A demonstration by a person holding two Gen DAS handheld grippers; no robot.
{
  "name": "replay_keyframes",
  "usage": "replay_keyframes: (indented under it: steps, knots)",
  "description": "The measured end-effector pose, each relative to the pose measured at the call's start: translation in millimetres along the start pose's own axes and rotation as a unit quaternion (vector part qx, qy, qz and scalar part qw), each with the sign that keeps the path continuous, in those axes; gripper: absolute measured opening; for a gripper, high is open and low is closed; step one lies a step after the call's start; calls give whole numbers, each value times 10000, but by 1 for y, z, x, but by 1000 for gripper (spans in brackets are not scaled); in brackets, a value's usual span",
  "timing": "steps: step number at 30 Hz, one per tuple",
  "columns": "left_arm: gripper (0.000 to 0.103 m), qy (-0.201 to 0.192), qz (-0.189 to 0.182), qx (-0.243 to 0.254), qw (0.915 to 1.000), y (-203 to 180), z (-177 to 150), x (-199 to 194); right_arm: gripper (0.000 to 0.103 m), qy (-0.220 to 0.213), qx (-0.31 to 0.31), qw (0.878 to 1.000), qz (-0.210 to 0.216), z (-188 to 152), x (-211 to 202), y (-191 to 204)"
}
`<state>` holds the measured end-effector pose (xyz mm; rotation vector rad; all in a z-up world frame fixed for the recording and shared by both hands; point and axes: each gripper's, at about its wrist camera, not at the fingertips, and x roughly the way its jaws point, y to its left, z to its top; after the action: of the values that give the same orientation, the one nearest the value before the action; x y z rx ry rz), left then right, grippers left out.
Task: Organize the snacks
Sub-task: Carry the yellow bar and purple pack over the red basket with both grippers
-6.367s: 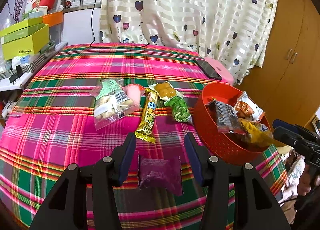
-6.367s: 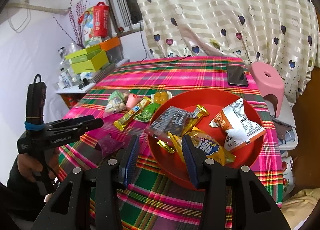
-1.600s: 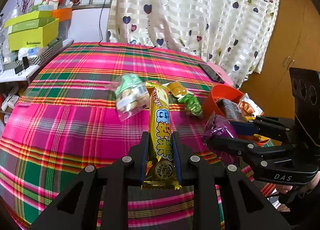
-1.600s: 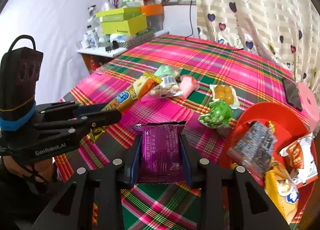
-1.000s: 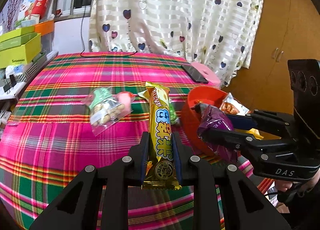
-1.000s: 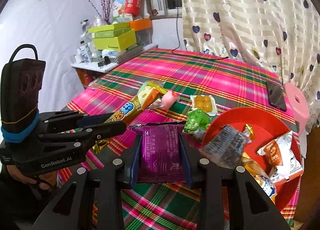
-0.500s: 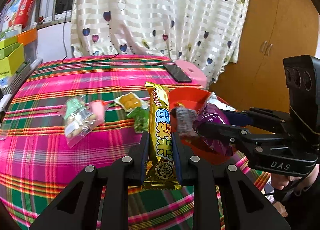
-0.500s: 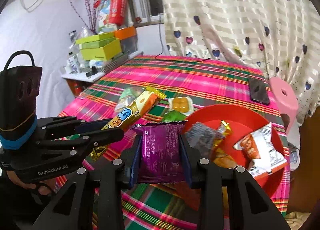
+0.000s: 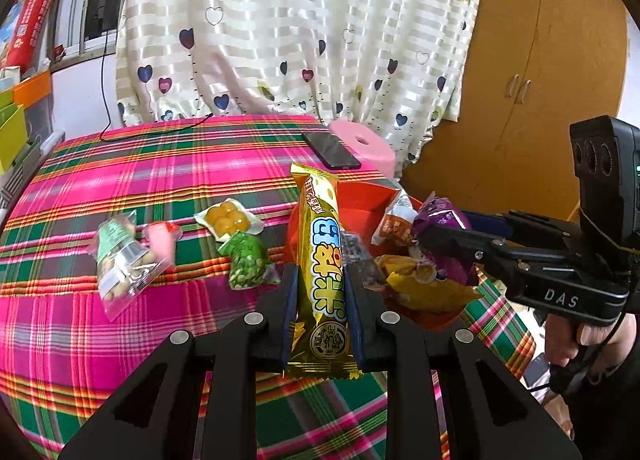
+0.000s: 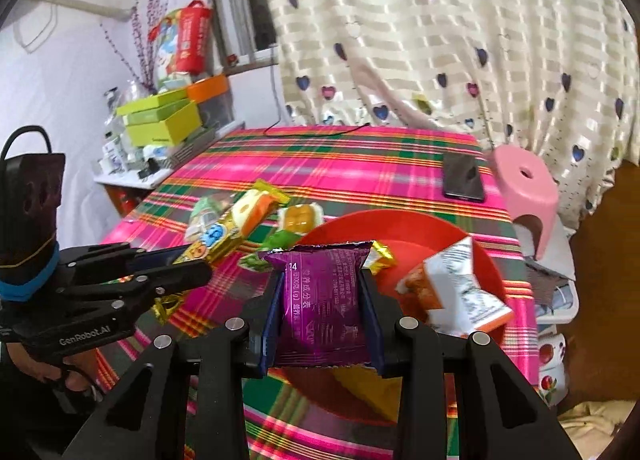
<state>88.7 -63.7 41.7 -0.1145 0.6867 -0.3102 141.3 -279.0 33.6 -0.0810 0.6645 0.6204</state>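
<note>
My left gripper (image 9: 321, 280) is shut on a long yellow snack bar (image 9: 323, 260) and holds it upright, just left of the red bowl (image 9: 362, 206). My right gripper (image 10: 323, 292) is shut on a purple snack packet (image 10: 320, 308) and holds it above the bowl's near side (image 10: 400, 226). The bowl holds several packets, among them an orange and white one (image 10: 452, 292). The right gripper also shows in the left wrist view (image 9: 440, 236), and the left gripper in the right wrist view (image 10: 176, 264).
On the plaid tablecloth (image 9: 120, 180) lie a green pea packet (image 9: 244, 264), a yellow candy packet (image 9: 226, 220), a pink packet (image 9: 162, 240) and a clear nut bag (image 9: 122, 264). A black phone (image 10: 462, 176) lies far right, by a pink stool (image 10: 524, 184). Boxes (image 10: 160, 120) stand far left.
Both grippers have swung right with their snacks: the purple packet now hangs over the bowl and the yellow bar stands beside it. Earlier, both snacks were picked up off the cloth.
</note>
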Motion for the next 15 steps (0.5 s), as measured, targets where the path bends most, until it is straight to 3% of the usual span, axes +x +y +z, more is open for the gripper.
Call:
replay_keyframes:
  steps: [15]
  knots:
    - [23, 124, -106, 179, 9997, -19, 19, 26, 34, -75, 317, 9992, -224, -8, -11, -33]
